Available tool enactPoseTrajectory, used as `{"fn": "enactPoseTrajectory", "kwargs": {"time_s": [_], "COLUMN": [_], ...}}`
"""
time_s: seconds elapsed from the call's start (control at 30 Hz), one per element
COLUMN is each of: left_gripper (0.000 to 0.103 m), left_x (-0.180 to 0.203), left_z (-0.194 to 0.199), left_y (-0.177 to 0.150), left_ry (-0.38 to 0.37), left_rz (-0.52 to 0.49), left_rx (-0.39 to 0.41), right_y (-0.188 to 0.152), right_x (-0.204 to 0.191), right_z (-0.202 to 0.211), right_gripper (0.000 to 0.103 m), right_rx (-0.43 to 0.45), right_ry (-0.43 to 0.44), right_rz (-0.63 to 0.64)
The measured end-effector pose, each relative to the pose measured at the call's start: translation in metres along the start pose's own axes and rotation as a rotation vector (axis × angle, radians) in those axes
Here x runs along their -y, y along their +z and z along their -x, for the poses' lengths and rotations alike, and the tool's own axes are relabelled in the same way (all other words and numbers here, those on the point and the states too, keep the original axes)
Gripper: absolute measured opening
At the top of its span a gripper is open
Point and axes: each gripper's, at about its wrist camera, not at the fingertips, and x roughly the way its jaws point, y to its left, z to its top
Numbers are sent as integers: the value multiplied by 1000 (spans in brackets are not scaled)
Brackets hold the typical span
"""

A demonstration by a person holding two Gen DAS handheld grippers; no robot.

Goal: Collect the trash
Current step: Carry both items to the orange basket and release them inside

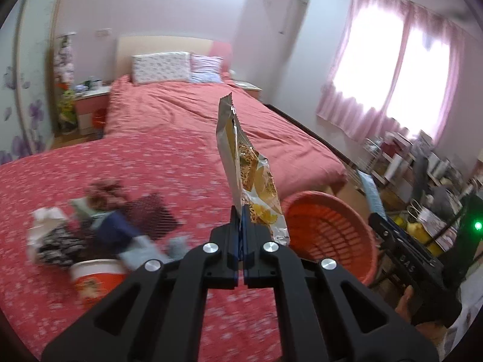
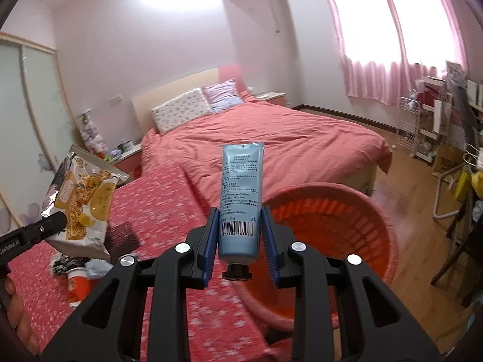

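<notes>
My left gripper (image 1: 241, 211) is clamped on the bottom edge of a yellow snack wrapper (image 1: 250, 175), which stands upright from the jaws, silver inside facing left. In the right wrist view the same wrapper (image 2: 84, 199) hangs off the left gripper tip (image 2: 52, 223), well to the left of my right tongs

My right gripper (image 2: 240, 226) is clenched on a light blue tube (image 2: 241, 193), cap down toward the camera, crimped end up, barcode between the blue pads (image 2: 270, 241)

Orange basket (image 1: 332, 229) sits just right of and below the left tongs, off the bed's edge; from the right wrist the basket (image 2: 371, 220) is directly beyond and right of the tube, its rim partly behind the right jaw

More trash lies left of and below the left tongs on the red bedspread (image 1: 151, 157): a blurred pile of wrappers (image 1: 99, 226) and a red paper cup (image 1: 96, 277) nearest the camera, cup touching the pile as far as I can tell. Cup (image 2: 80, 283) also shows left of the right tongs, under the held wrapper

Right gripper body (image 1: 404, 256) shows at the right edge of the left view, beside the basket; jaws not readable there
</notes>
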Motion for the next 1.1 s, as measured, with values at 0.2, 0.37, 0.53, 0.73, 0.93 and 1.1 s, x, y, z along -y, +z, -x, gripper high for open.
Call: {"fn": "enactPoseTrajectory", "kwargs": {"time_s": [0.2, 0.37, 0.53, 0.73, 0.93, 1.1], "left_gripper": [3, 3, 3, 6, 35, 42], "left_x": [52, 82, 97, 106, 104, 89], "left_z": [-44, -76, -106, -130, -143, -139], "left_y": [-2, -13, -23, -31, -38, -43], "left_ry": [-90, -139, -162, -164, -145, -108], "left_rz": [-67, -104, -126, -132, -110, -103], "left_rx": [-50, -97, -151, -201, -231, -238], "right_y": [2, 2, 0, -2, -6, -8], "right_x": [33, 54, 70, 77, 84, 80], "right_z": [-14, -23, -33, -38, -42, -34], "right_gripper": [29, 29, 29, 29, 34, 46], "right_rx": [-4, -16, -33, -58, -83, -85], "right_ry": [-33, -54, -62, -64, -75, -93], "right_rz": [-55, -101, -143, -177, -205, -198]}}
